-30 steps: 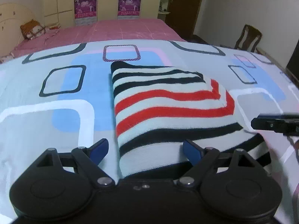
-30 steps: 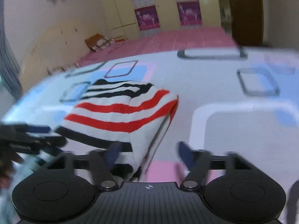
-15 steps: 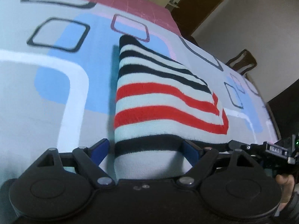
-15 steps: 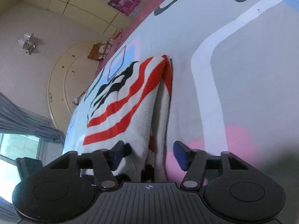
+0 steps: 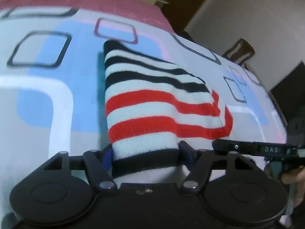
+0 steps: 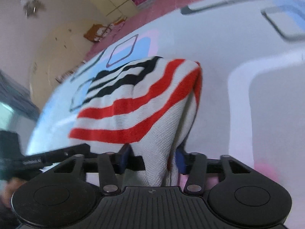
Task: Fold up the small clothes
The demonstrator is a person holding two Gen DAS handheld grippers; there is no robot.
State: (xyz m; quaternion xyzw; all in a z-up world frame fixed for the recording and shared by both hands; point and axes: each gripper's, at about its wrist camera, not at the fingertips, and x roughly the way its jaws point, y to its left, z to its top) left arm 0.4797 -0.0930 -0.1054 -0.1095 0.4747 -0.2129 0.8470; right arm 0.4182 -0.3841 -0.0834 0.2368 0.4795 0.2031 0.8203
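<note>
A small knit garment with white, black and red stripes (image 5: 152, 103) lies folded on the bed. My left gripper (image 5: 145, 152) is shut on its near left edge, the fabric bunched between the blue pads. My right gripper (image 6: 152, 156) is shut on the near right corner of the same garment (image 6: 141, 99) and holds that side raised off the bed. The right gripper's finger (image 5: 253, 148) shows at the right in the left wrist view. The left gripper (image 6: 38, 160) shows at the left in the right wrist view.
The bed is covered by a pale sheet (image 5: 47, 87) printed with blue, white and pink rounded squares. A pink blanket (image 5: 106, 2) lies at the far end. A wooden chair (image 5: 240, 51) stands beyond the right bed edge. A headboard (image 6: 57, 43) is far left.
Both grippers have closed on the garment's near edge, one at each side. The near end of the garment has lifted off the bed, most on the right.
</note>
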